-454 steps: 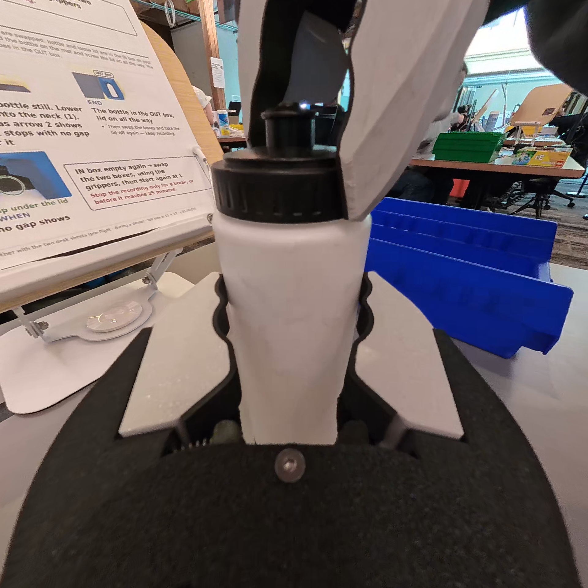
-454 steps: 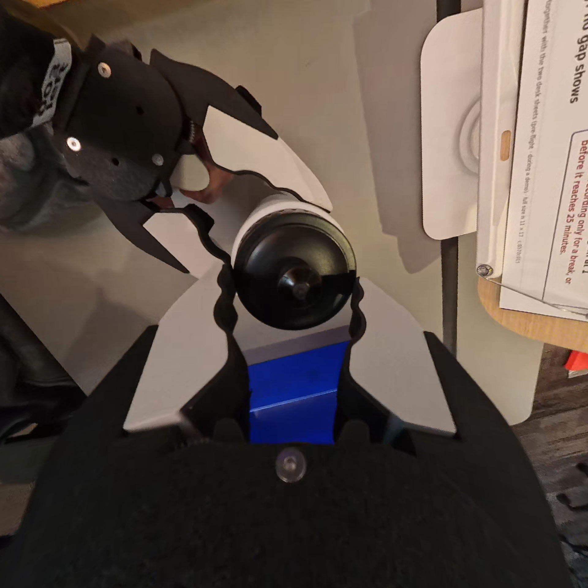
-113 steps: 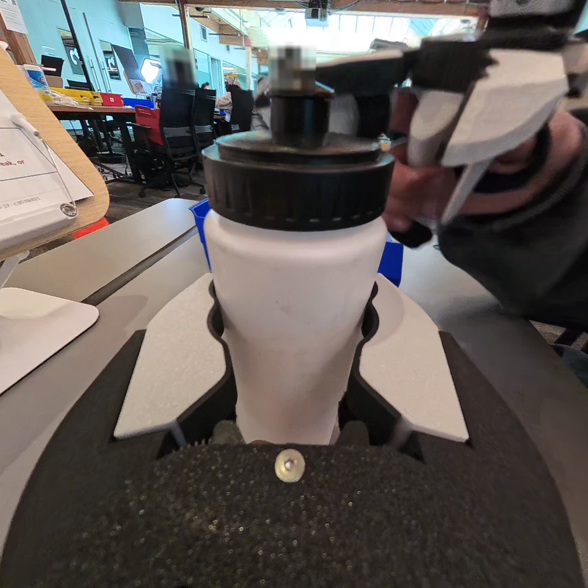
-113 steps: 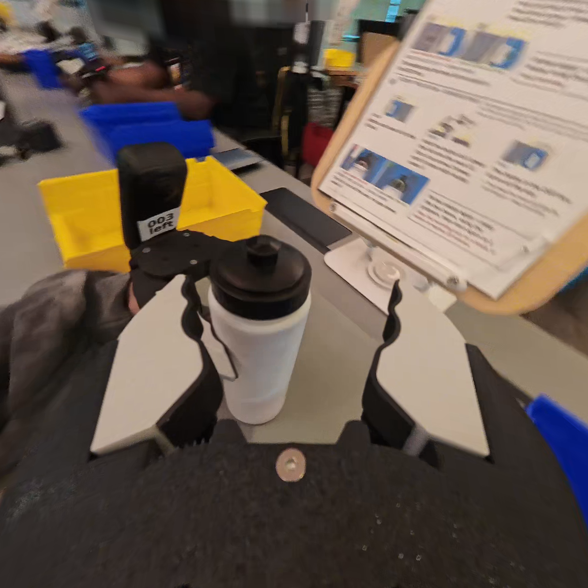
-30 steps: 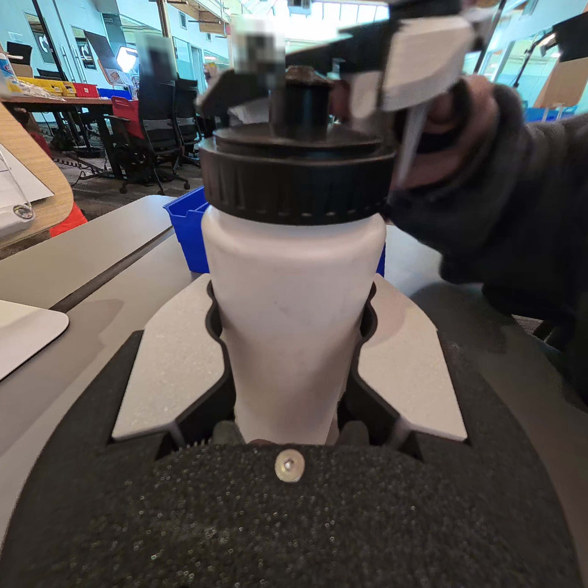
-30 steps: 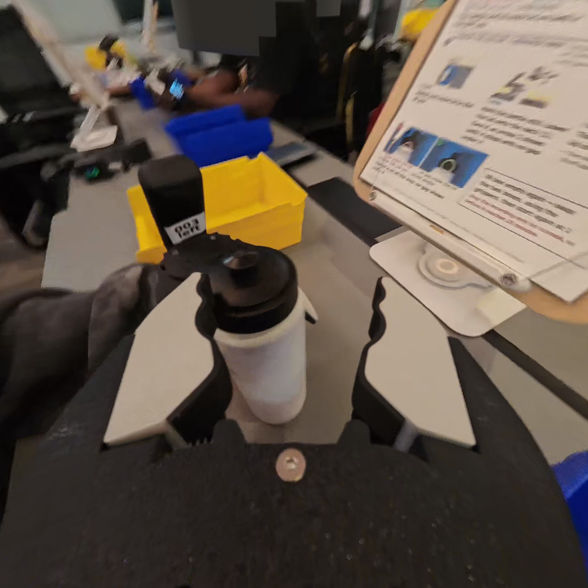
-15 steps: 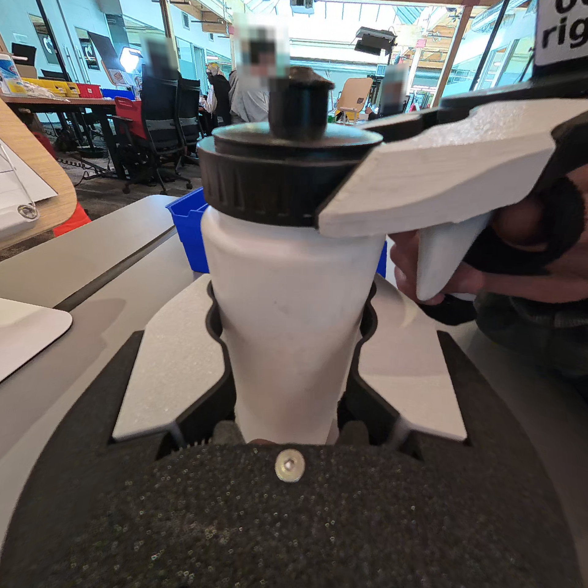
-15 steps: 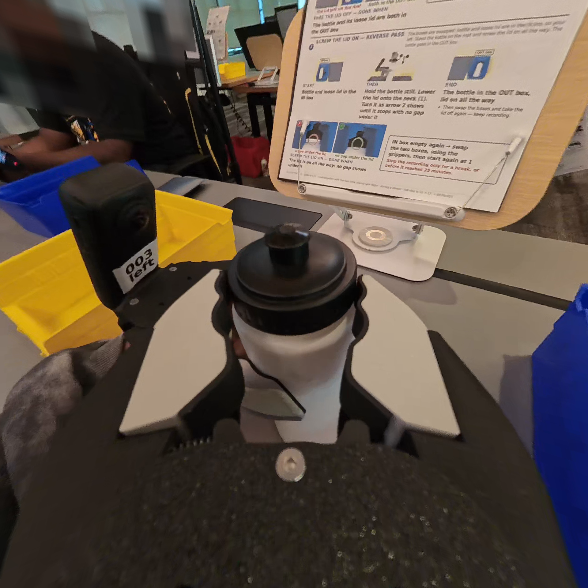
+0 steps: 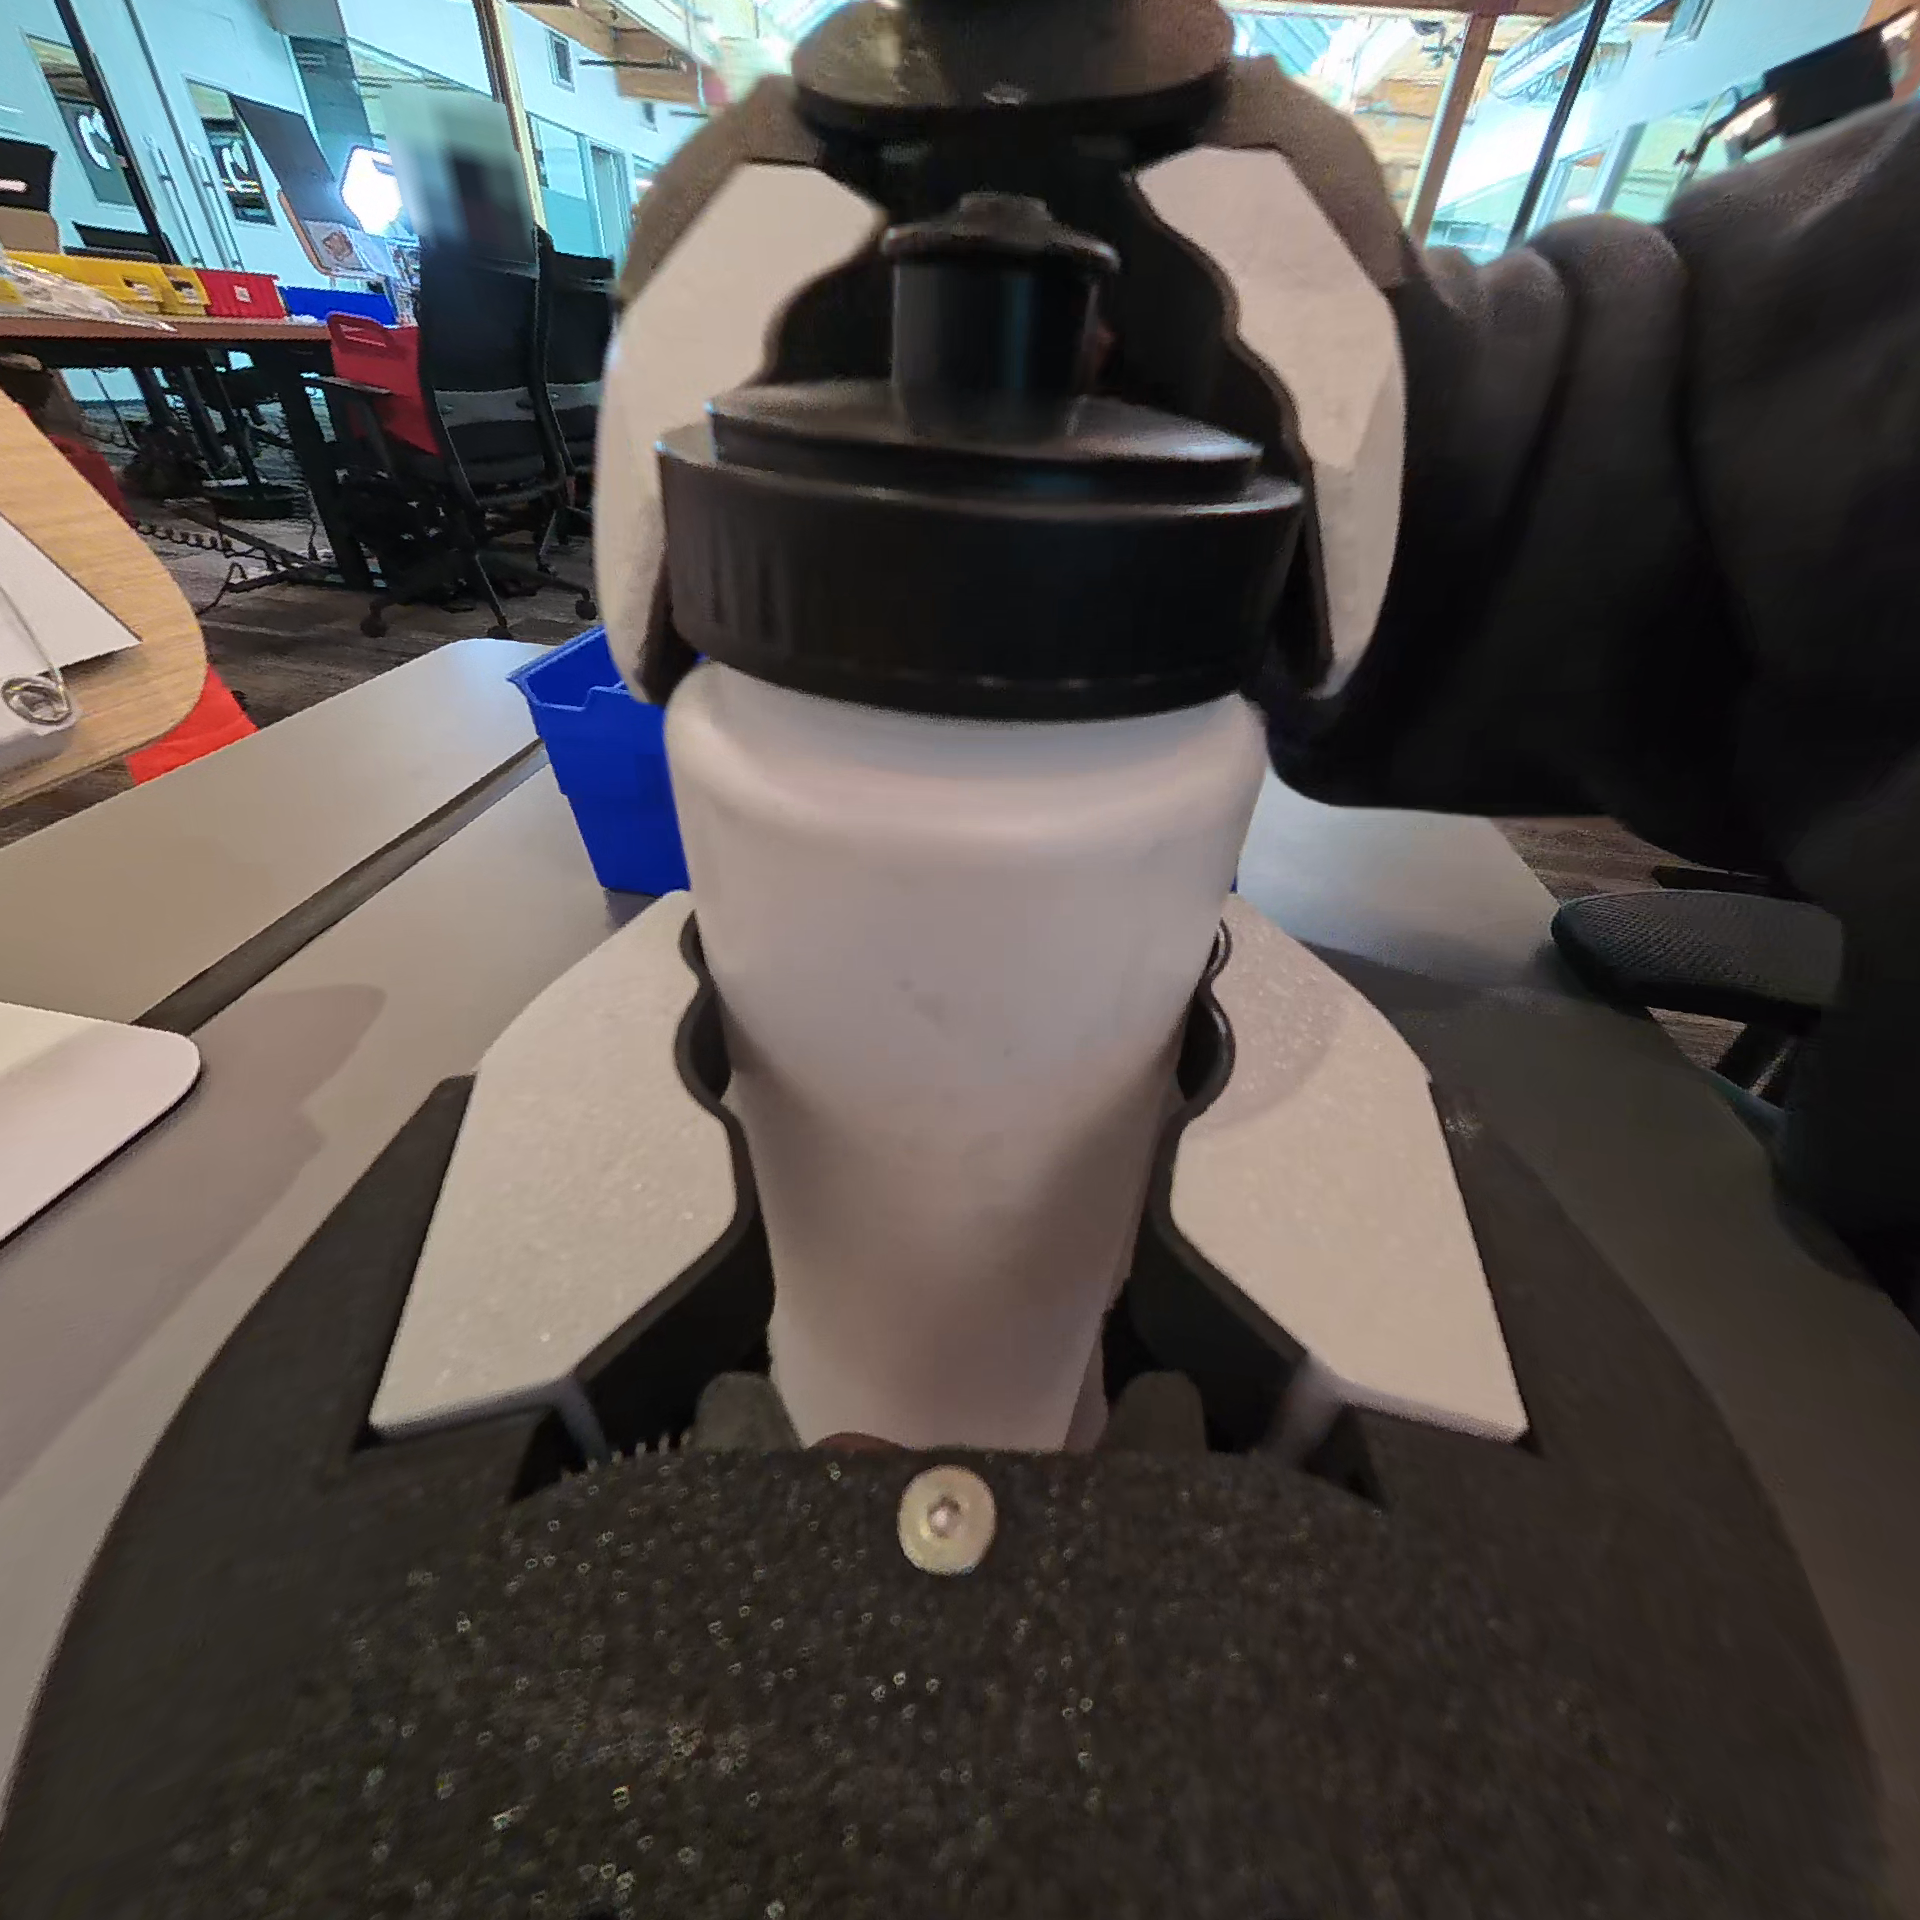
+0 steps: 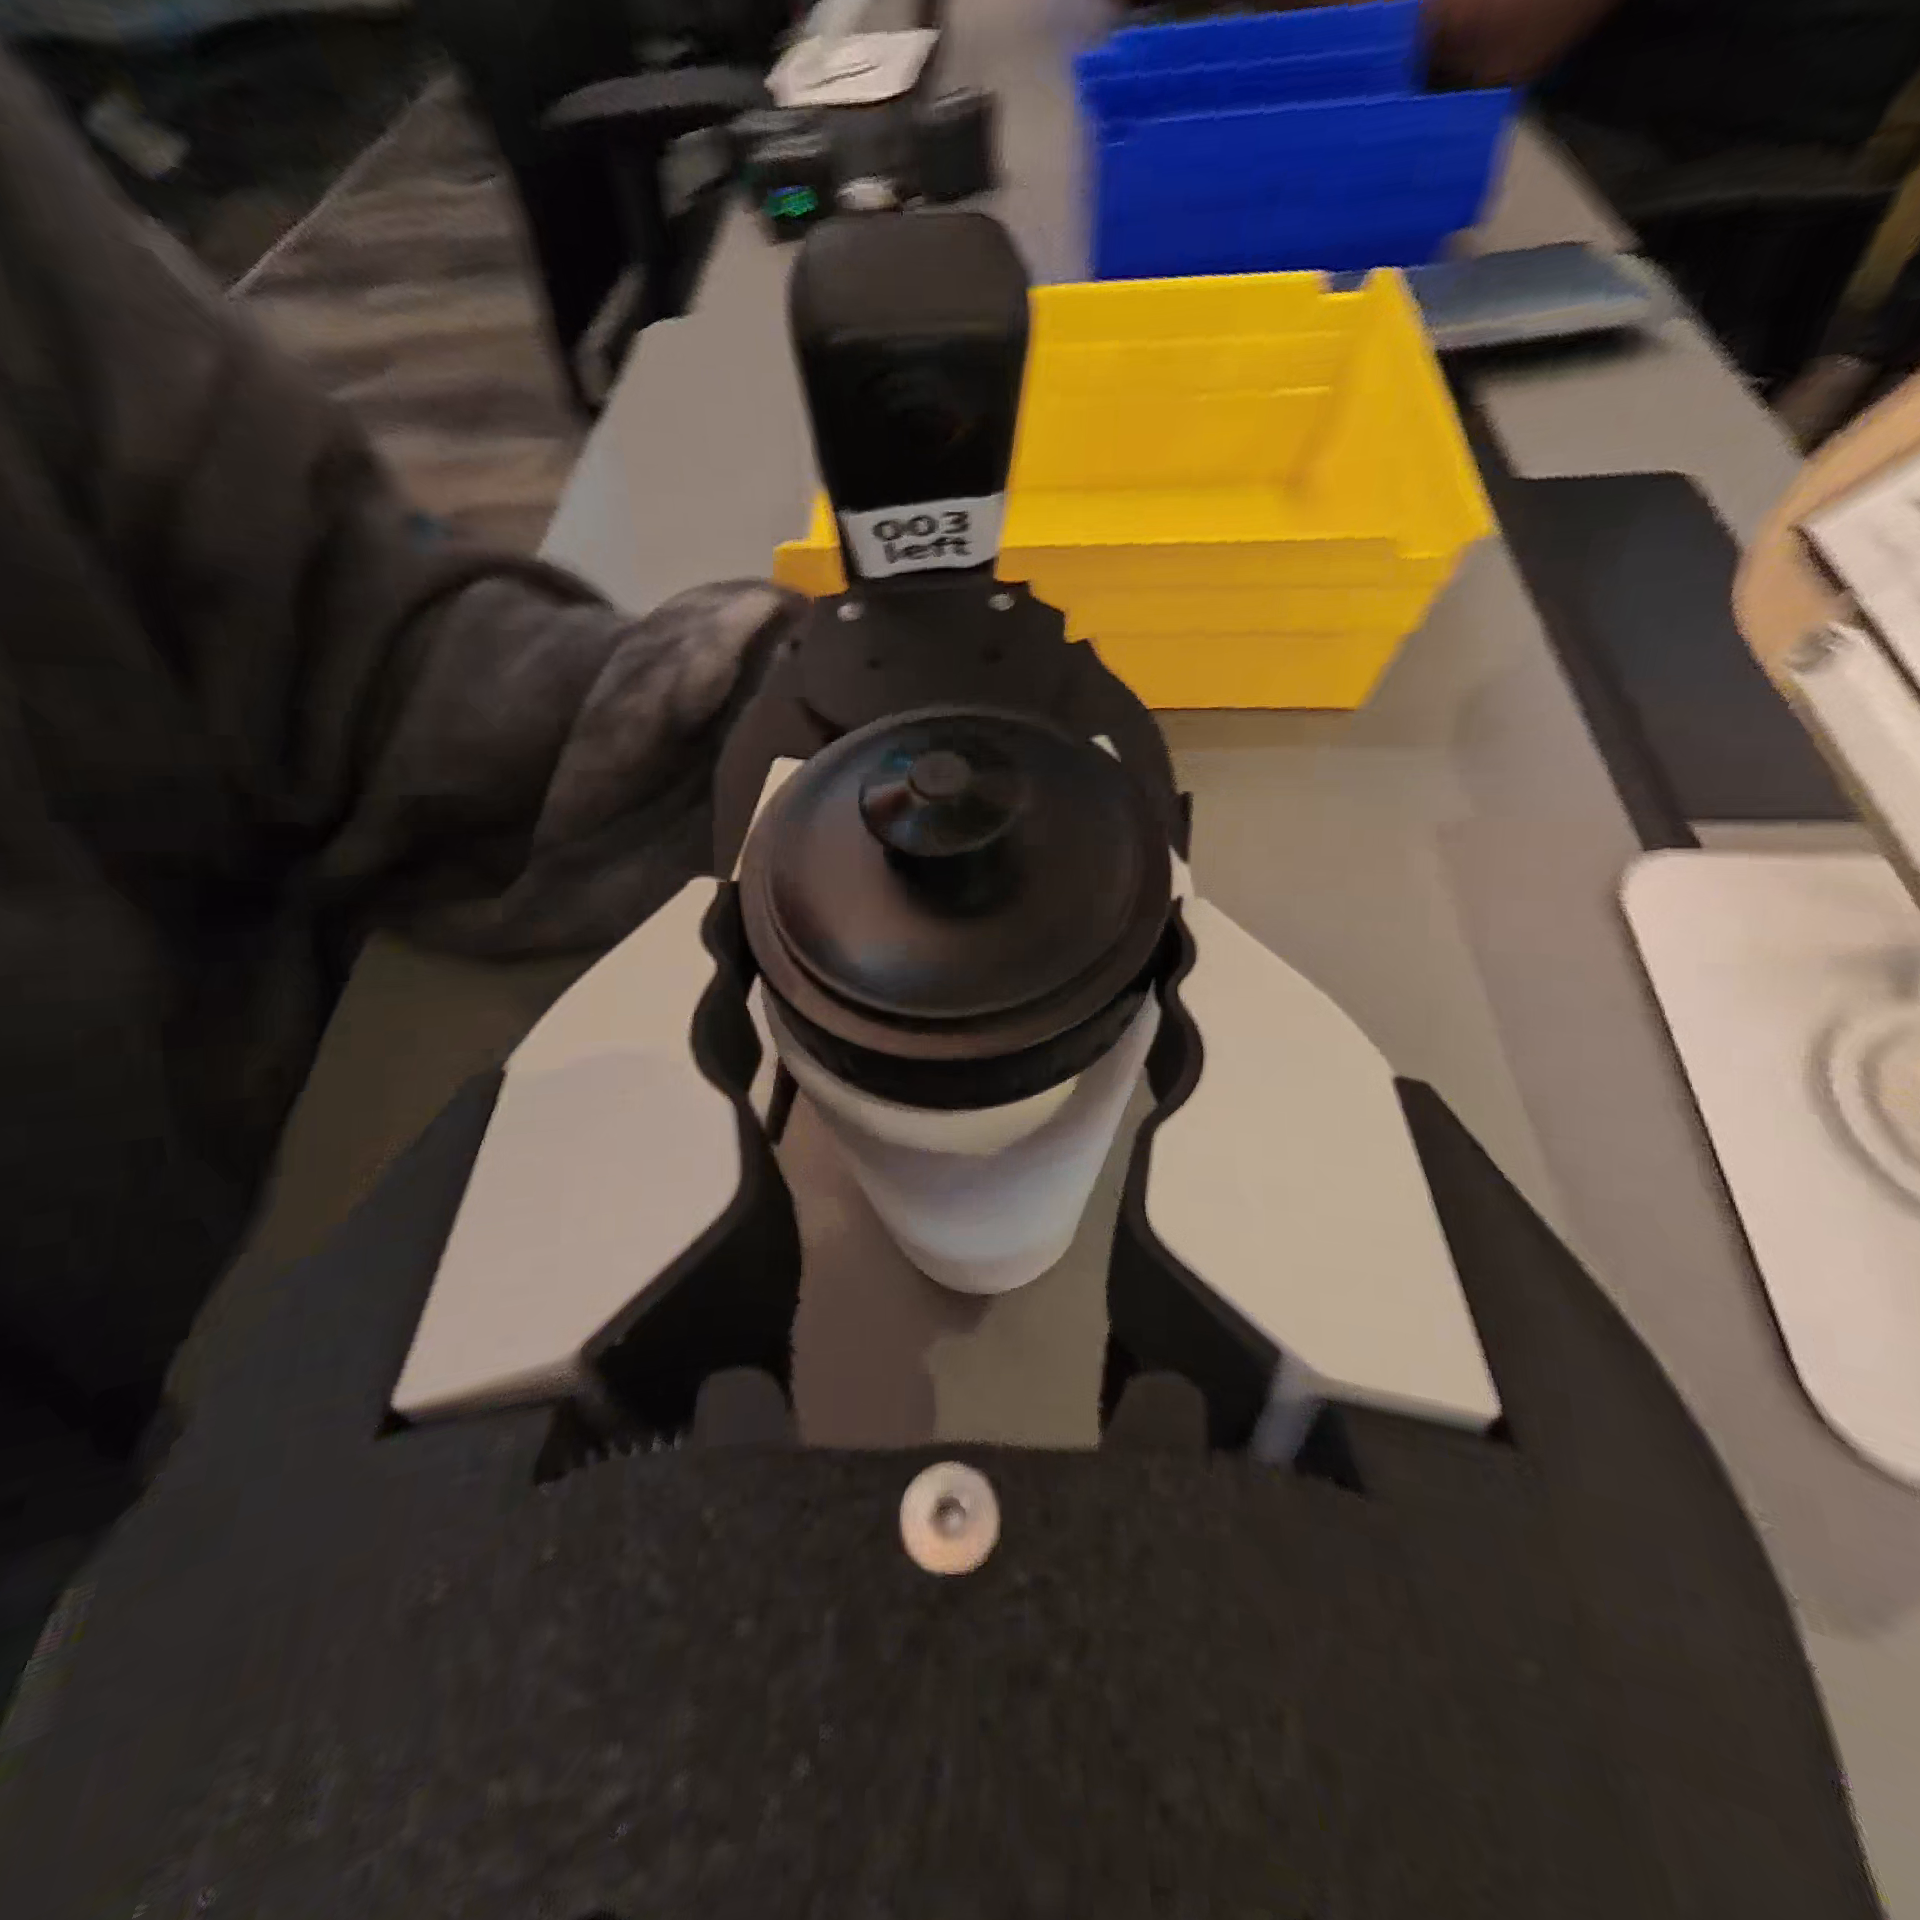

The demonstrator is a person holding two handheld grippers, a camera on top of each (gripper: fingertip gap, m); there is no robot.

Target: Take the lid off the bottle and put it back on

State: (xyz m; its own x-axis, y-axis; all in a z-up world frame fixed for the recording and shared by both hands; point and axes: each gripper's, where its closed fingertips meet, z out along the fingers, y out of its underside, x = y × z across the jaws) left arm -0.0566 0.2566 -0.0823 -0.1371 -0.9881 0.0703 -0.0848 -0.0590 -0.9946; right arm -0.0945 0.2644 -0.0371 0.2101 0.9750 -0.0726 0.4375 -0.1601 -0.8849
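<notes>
A white bottle stands upright on the grey table with its black lid on. My left gripper is shut on the bottle's body. The right gripper's white fingers come from the far side and hug the lid on both sides. In the right wrist view my right gripper is shut on the lid, with the bottle below it. The left gripper's camera faces me from just behind the bottle.
A yellow bin sits behind the left gripper and a blue bin stands farther back. Another blue bin is behind the bottle. A white stand base and a black mat lie to the right. A person's dark sleeve fills the right.
My right gripper has swung round the bottle while shut on the lid, from the right side to straight opposite the left gripper. The left gripper and bottle have stayed put.
</notes>
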